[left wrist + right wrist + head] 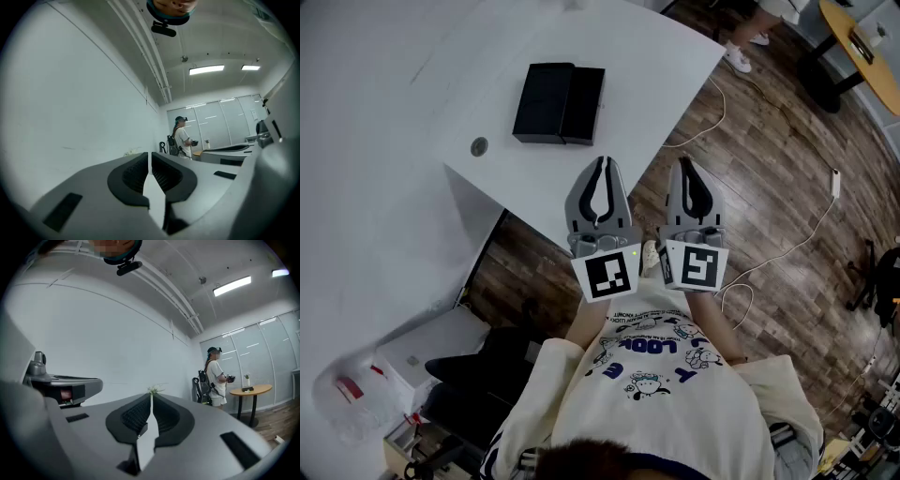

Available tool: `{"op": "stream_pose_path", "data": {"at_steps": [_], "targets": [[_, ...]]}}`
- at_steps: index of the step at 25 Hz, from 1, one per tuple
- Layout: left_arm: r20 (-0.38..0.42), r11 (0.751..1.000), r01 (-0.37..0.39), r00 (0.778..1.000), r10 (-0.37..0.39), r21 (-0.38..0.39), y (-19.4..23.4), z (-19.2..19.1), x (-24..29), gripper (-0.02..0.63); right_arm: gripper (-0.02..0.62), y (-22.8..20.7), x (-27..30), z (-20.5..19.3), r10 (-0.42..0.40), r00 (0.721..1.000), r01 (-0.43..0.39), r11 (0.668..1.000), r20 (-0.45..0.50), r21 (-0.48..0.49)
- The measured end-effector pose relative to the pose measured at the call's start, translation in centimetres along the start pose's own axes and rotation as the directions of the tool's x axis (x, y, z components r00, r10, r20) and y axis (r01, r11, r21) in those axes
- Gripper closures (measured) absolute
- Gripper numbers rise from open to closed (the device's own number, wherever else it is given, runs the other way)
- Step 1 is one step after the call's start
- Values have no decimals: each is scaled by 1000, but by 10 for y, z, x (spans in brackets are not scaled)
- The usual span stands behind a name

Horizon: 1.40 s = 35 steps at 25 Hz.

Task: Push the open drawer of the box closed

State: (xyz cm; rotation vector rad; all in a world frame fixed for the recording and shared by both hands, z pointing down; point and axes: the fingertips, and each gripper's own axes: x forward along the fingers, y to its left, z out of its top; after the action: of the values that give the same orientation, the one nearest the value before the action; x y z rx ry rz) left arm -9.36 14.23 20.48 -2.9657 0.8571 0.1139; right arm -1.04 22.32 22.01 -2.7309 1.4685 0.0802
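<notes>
A black box [546, 101] lies flat on the white table [403, 131], with its drawer [586, 103] sticking out on the right side. Both grippers hover near the person's chest, off the table's near corner and well short of the box. My left gripper [602, 161] is shut and holds nothing; in its own view the left gripper [150, 154] points at a white wall, its jaws meeting at the tips. My right gripper [685, 161] is over the wooden floor, also shut and empty; the right gripper [151, 397] shows closed tips. Neither gripper view shows the box.
A round cable hole [479, 146] sits in the table near its front edge. White cables [787, 246] trail over the wooden floor. A dark chair [473, 375] stands at lower left. Another person [215, 380] stands far off beside a round wooden table [254, 390].
</notes>
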Motion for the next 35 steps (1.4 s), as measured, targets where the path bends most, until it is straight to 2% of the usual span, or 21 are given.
{"op": "stream_pose_path", "data": {"at_steps": [10,16,22,35], "targets": [[-5,1000,-4,1000,4,-1,4,-4,1,574,558,0,1,-7,9,1000,-9,1000,-11,-6],[-18,1000,-7,1000,8,3,7,-10,5,574,558,2,11,-8,20,1000,-20,1000,-13,24],[-35,1000,-20,999,19,-4,19,-21,6,574,558,12,14,-25,37,998,-37,999,-45,7],[-71,999,-48,996,47,-6,45,-41,16,574,558,29,35,-46,64,995,-62,997,-77,34]]}}
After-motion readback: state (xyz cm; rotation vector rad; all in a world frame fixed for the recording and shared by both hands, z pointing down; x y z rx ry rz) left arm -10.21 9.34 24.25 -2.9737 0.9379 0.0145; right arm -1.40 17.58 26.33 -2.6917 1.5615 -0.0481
